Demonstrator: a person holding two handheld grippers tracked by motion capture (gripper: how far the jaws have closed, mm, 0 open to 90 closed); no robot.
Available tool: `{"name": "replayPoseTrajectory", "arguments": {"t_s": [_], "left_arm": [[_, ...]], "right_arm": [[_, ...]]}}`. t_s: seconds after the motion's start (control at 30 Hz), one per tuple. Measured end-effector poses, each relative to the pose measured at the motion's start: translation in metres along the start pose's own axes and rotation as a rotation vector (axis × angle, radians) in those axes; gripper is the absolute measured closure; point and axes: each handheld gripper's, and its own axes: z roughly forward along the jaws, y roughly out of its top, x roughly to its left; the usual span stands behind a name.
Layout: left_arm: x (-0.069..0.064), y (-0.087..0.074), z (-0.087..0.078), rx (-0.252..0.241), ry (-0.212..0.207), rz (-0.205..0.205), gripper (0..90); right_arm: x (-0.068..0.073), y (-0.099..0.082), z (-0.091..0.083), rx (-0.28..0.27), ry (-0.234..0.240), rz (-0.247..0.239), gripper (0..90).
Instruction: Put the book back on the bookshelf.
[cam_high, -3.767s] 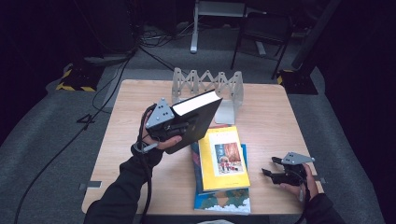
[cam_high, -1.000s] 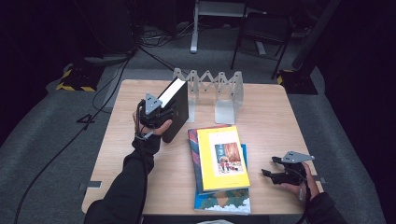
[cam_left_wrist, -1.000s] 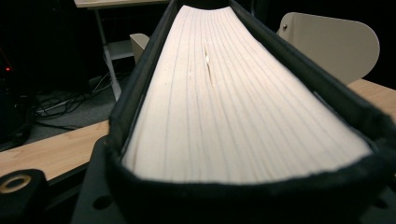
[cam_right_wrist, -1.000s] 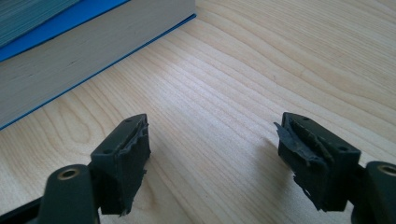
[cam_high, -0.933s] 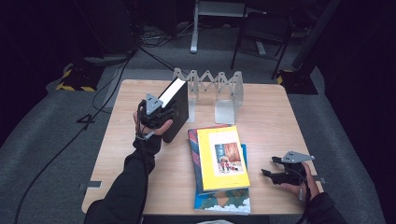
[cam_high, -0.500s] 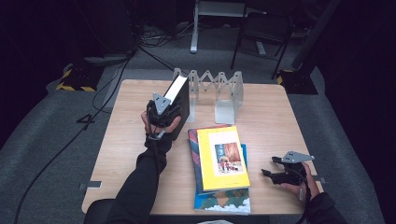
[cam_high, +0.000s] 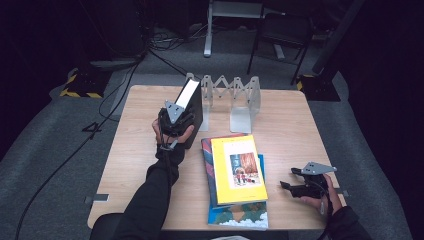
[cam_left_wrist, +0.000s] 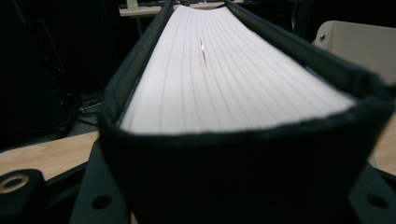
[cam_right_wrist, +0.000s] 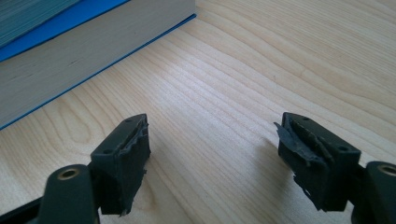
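- Where the near right corner of the table (cam_high: 150, 200) is reached, the right gripper (cam_high: 295, 186) is seen resting low over bare wood; its jaws stand apart and nothing lies between them, as the right gripper view confirms (cam_right_wrist: 212, 154).
- Just left of it, near the front edge, a stack of books (cam_high: 235, 175) lies flat, a yellow-covered one on top and a blue-edged one at the bottom; it is left untouched.
- Farther in, toward the left half of the table, the black hardcover book (cam_high: 191, 112) is held upright by the left gripper (cam_high: 175, 125), clamped across its thickness at the near end, with the page block turned upward (cam_left_wrist: 224, 79).
- The jaws have just been eased open a little, yet the covers are still pressed between them.
- The book is judged thick, stiff and fairly heavy; its cloth-like cover should not slip much, but a grip at one end invites tipping, so a hold low and near the spine is advised.
- At the far edge, the grey accordion book rack (cam_high: 230, 95) stands just beside the book's far end.
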Motion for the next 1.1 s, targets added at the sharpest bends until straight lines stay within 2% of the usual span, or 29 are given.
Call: {"name": "replayPoseTrajectory", "arguments": {"t_s": [0.27, 0.4, 0.47, 0.5, 0.53, 0.6, 0.63, 0.73, 0.9, 1.1], "left_arm": [[0.007, -0.012, -0.005, 0.049, -0.05, 0.016, 40.7], [0.009, -0.016, -0.008, 0.08, -0.072, 0.038, 37.5], [0.01, -0.026, -0.012, 0.132, -0.091, 0.066, 37.1], [0.01, -0.032, -0.013, 0.158, -0.101, 0.066, 37.1], [0.01, -0.032, -0.013, 0.158, -0.101, 0.066, 37.9], [0.01, -0.041, -0.014, 0.201, -0.117, 0.062, 38.1], [0.01, -0.049, -0.016, 0.239, -0.132, 0.072, 40.8], [0.01, -0.053, -0.018, 0.251, -0.143, 0.066, 45.6], [0.007, -0.054, -0.016, 0.244, -0.112, 0.047, 48.5], [-0.005, -0.051, -0.01, 0.239, -0.022, -0.009, 51.8]], "right_arm": [[0.0, 0.0, 0.0, 0.0, 0.0, 0.0, 25.1], [0.0, 0.0, 0.0, 0.001, 0.0, 0.001, 25.1], [0.0, 0.0, 0.0, 0.001, 0.001, 0.001, 25.1], [0.0, 0.0, 0.0, 0.001, 0.001, 0.0, 25.1], [0.0, 0.0, 0.0, 0.001, 0.001, 0.0, 25.1], [0.0, 0.0, 0.0, 0.001, 0.001, 0.0, 25.1], [0.0, 0.0, 0.0, 0.001, 0.001, 0.0, 25.1], [0.0, 0.0, 0.0, 0.0, 0.0, 0.0, 25.1], [0.0, 0.0, 0.0, 0.001, 0.0, 0.001, 25.1], [0.0, 0.0, 0.0, 0.001, 0.001, 0.001, 25.1]]}}
